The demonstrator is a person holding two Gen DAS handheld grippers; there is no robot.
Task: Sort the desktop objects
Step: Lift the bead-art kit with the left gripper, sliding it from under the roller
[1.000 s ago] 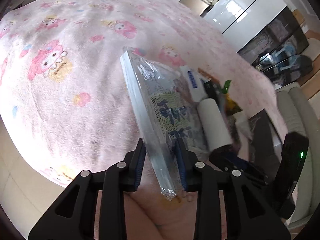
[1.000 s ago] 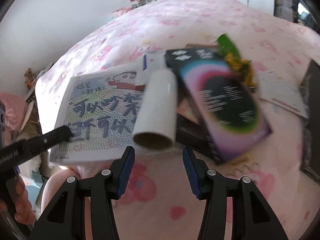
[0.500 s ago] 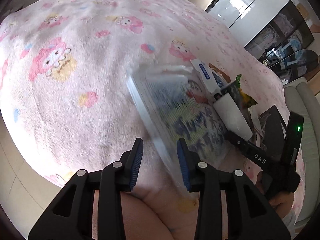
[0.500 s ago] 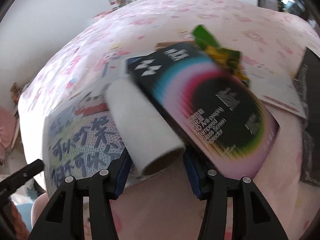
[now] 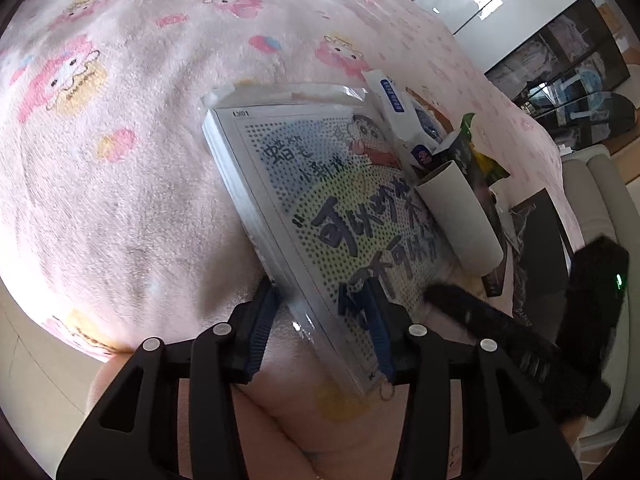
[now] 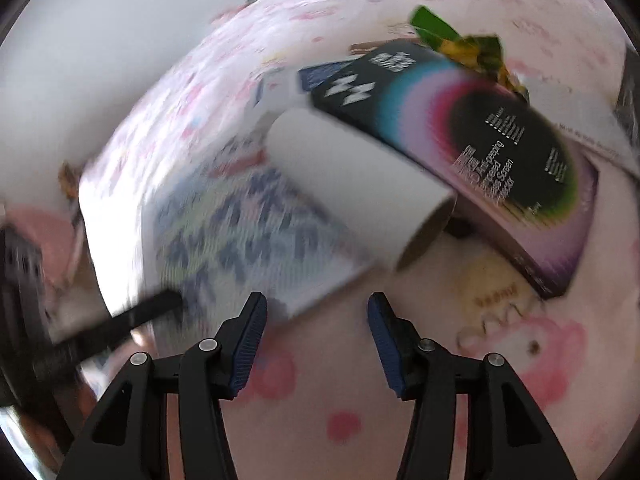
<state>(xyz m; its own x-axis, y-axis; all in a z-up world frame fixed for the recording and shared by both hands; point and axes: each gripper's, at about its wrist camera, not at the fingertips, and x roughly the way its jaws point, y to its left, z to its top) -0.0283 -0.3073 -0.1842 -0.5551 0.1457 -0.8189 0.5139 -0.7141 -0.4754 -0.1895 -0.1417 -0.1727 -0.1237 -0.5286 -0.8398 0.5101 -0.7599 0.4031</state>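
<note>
- Left gripper: jaws part-open, straddling the near edge of the plastic-wrapped book. Whether the pads press it cannot be told.
- Book: tilted, its near corner between the left fingers, its far end stretching forward. Cover shows blue hand-drawn Chinese characters on a dotted ground and a cartoon boy; a small code sits at the far corner, too small to read.
- Open room: a wide bare stretch of the pink cartoon-print blanket lies to the left of the left gripper; the blanket's edge drops away near-left.
- White roll: ahead of the right gripper, lying across the book's right side, hollow end toward the gripper.
- Right gripper: jaws wide apart, nothing between them, roll just beyond the tips.
- Black box: touching the roll's right side, leaning over it. Rainbow ring print; legible words "Anti-peeping", "Screen".
- Green-yellow packet: beyond the box.
- White pouch with blue label: ahead-right of the left gripper, at the book's far edge; text unreadable.
- Right-wrist view is motion-blurred.
</note>
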